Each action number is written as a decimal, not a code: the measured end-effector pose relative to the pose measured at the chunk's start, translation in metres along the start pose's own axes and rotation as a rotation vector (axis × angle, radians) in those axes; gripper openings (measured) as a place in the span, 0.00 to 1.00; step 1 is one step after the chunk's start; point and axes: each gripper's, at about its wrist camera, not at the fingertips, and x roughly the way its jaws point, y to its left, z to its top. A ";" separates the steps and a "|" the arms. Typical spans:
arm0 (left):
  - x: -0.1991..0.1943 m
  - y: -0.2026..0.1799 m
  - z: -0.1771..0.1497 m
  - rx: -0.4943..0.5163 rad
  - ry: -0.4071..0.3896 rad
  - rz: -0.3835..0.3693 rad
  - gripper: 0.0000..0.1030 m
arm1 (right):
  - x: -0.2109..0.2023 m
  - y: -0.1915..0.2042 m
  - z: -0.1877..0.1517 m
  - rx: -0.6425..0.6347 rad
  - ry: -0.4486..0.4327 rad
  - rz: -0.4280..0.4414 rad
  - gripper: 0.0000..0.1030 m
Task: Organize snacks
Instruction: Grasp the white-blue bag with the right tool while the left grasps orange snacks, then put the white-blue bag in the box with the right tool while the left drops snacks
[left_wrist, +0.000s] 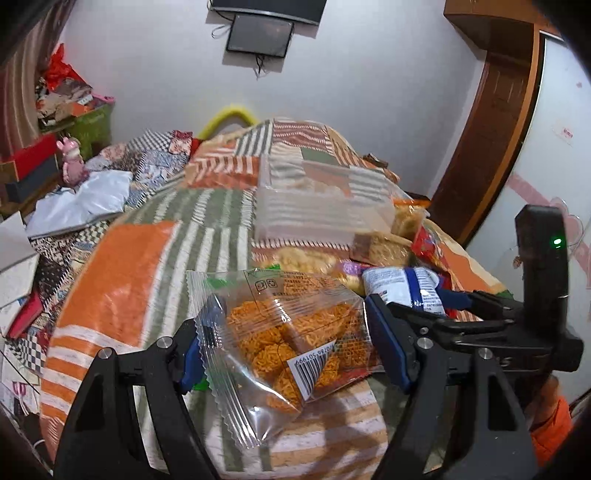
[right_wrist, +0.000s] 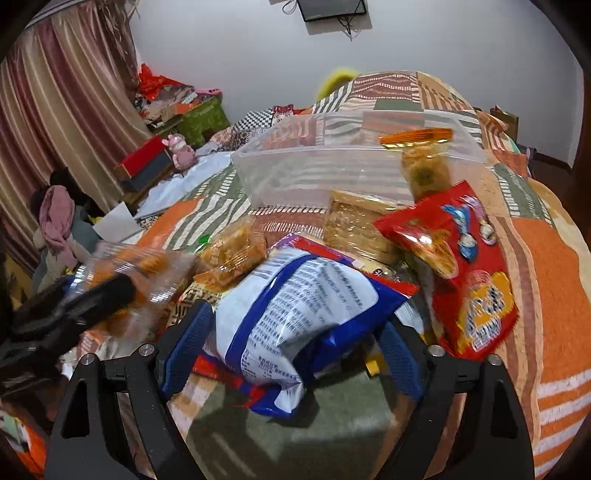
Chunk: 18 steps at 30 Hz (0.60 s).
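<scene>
Left gripper (left_wrist: 295, 332) pinches a clear packet of orange noodle snacks (left_wrist: 291, 339) above the blanket (left_wrist: 122, 266); right gripper (right_wrist: 295, 332) pinches a blue-and-white bag (right_wrist: 295, 314) at the snack pile's near edge. Both wrappers look slippery and could slide free before reaching the clear tub (right_wrist: 332, 173).

1. A plain white wall (left_wrist: 369, 92) closes the far side of the room.
2. A dark wall-mounted screen (left_wrist: 260, 35) hangs high on it, with loose cables below.
3. A patchwork quilt (left_wrist: 147, 258) in orange, green and white stripes covers the bed.
4. Striped pink and beige curtains (right_wrist: 55, 110) hang at the left.
5. A brown wooden door frame (left_wrist: 491, 129) stands at the right.
6. A green box (right_wrist: 203, 118) piled with clutter sits by the curtains, near a pink toy figure (right_wrist: 181, 149).
</scene>
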 end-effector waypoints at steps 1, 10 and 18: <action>0.000 0.001 0.001 0.001 -0.004 0.006 0.74 | 0.002 0.001 0.001 -0.004 0.004 0.001 0.84; 0.007 0.007 0.003 -0.018 0.002 0.002 0.74 | 0.005 -0.001 0.000 -0.031 0.001 0.017 0.64; -0.002 0.001 0.009 0.002 -0.022 0.012 0.74 | -0.010 0.007 0.000 -0.067 -0.045 0.028 0.48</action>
